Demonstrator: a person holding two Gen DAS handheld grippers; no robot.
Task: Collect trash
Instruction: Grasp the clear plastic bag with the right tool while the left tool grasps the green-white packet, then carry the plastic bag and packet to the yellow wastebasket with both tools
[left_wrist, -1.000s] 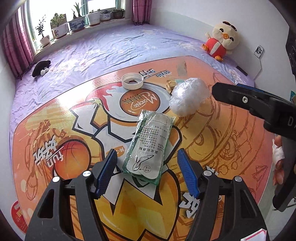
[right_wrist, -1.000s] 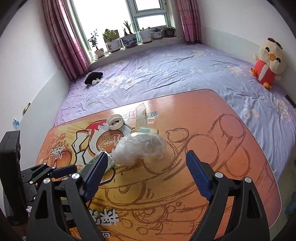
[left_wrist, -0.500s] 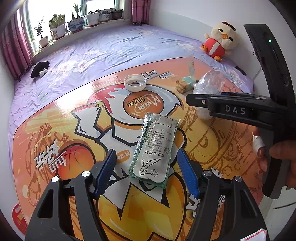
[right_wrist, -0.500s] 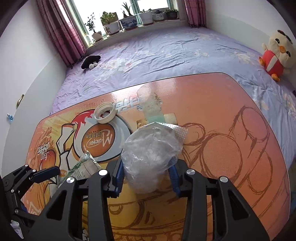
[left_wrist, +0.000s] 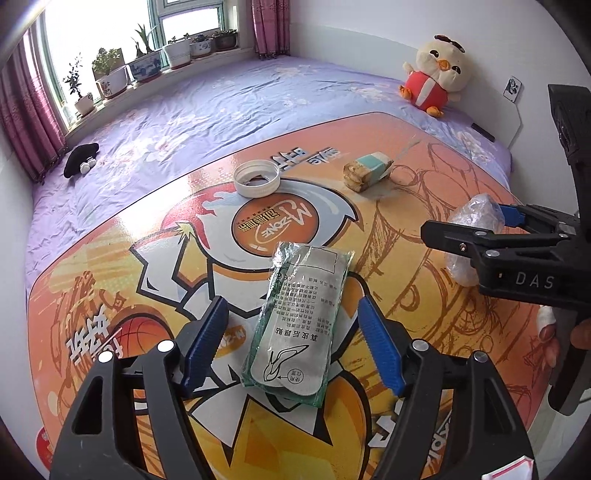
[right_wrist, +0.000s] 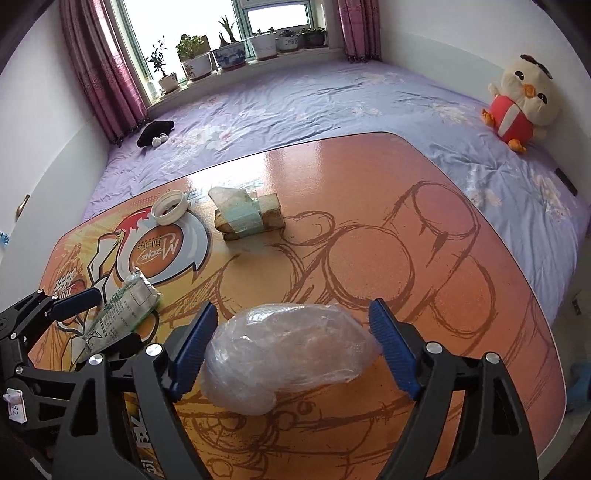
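— What sits nearest the left hand-held gripper (left_wrist: 290, 345)?

— A flat green-and-silver packet (left_wrist: 301, 325), lying on the worktop (left_wrist: 110, 266) between its blue pads. The jaws stand apart and are opening; neither pad presses on it. The packet's long axis runs away from the gripper, leaning a little to the right, and its near end is half tucked under the jaws' line.

— And the right one?

— The right hand-held gripper (right_wrist: 291, 347) straddles a crumpled clear plastic bag (right_wrist: 288, 350). Its jaws are opening too, wide, pads just clear of the bag's sides. The bag lies crosswise between them. What is inside it I cannot make out. In the left wrist view that gripper's body hides most of the bag.

— The hand holding it?

— Only fingers (left_wrist: 546, 332) at the edge, cut off, with something white around one.

— Farther out?

— Ahead of the bag, a small block in teal wrapping (right_wrist: 249, 218), its long axis crosswise; clear film sticks up at its left end. Left of that, a white ring-shaped lid (right_wrist: 170, 208), open side up. Beyond the worktop, a purple bed (right_wrist: 332, 99) and a plush chick (right_wrist: 521, 107) at the wall.
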